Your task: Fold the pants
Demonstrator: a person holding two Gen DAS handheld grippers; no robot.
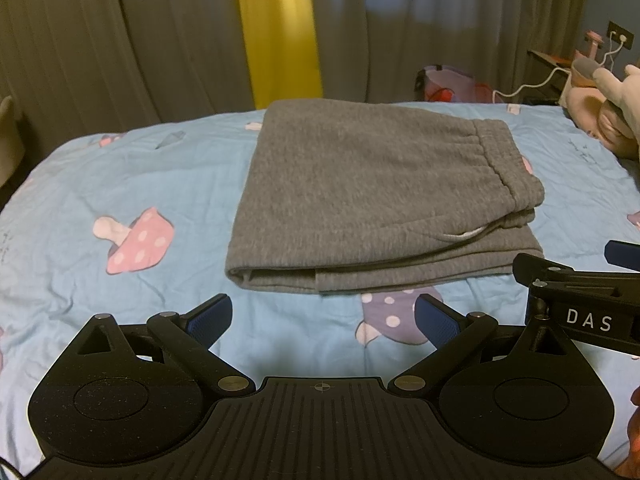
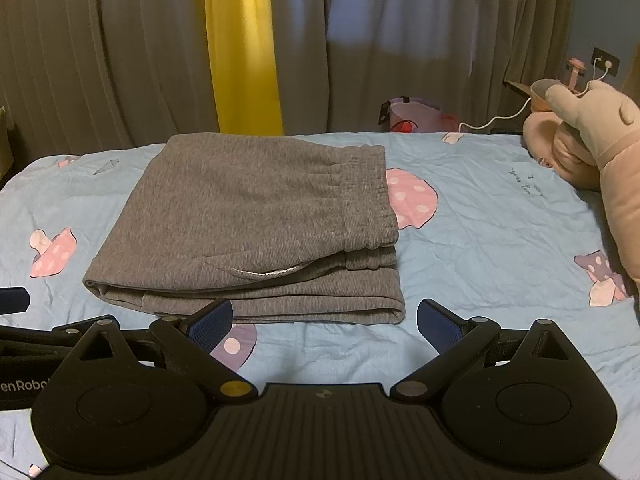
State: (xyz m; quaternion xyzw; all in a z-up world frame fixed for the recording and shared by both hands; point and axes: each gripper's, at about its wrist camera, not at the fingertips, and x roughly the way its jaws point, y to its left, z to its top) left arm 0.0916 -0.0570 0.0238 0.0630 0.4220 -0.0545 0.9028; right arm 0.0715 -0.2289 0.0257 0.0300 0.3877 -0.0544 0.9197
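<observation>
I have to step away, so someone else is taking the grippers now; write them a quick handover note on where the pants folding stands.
Left gripper: open, holding nothing, just short of the near edge of the pants.
Right gripper: open, holding nothing; its left finger overlaps the pants' near edge in its view, contact unclear.
Pants: a compact grey stack on the blue mushroom-print bedspread, waistband on top at the right.
Done: the folding looks complete.
Left: probably only a tidy of the slightly uneven layers, then back both grippers away.
</observation>
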